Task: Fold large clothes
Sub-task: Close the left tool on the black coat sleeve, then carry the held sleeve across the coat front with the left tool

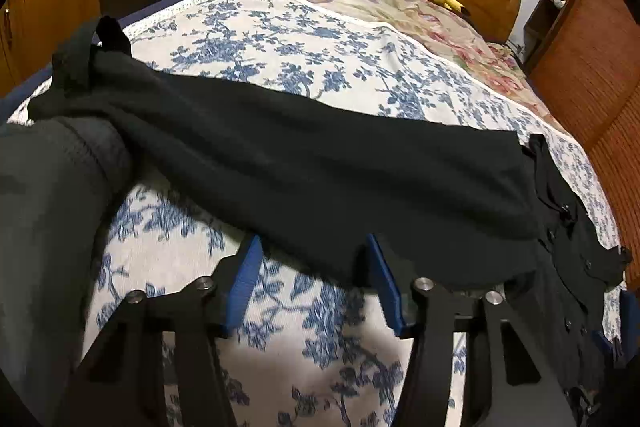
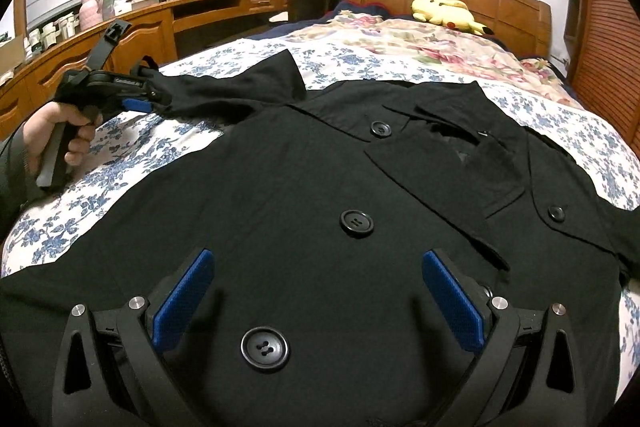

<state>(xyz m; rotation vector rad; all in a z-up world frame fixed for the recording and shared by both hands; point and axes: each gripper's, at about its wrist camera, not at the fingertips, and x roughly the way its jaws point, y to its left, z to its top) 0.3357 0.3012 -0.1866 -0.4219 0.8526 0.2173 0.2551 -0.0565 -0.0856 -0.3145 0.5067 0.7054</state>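
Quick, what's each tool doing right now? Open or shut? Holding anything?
Left tool: open, jaws around the edge of the black coat's sleeve, not yet pinching it.
Right tool: open, over the coat front, holding nothing.

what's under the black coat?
The black coat lies flat on the blue-floral bedspread, which shows around it. Whatever sits beneath its body is covered. The sleeve also rests on that spread.
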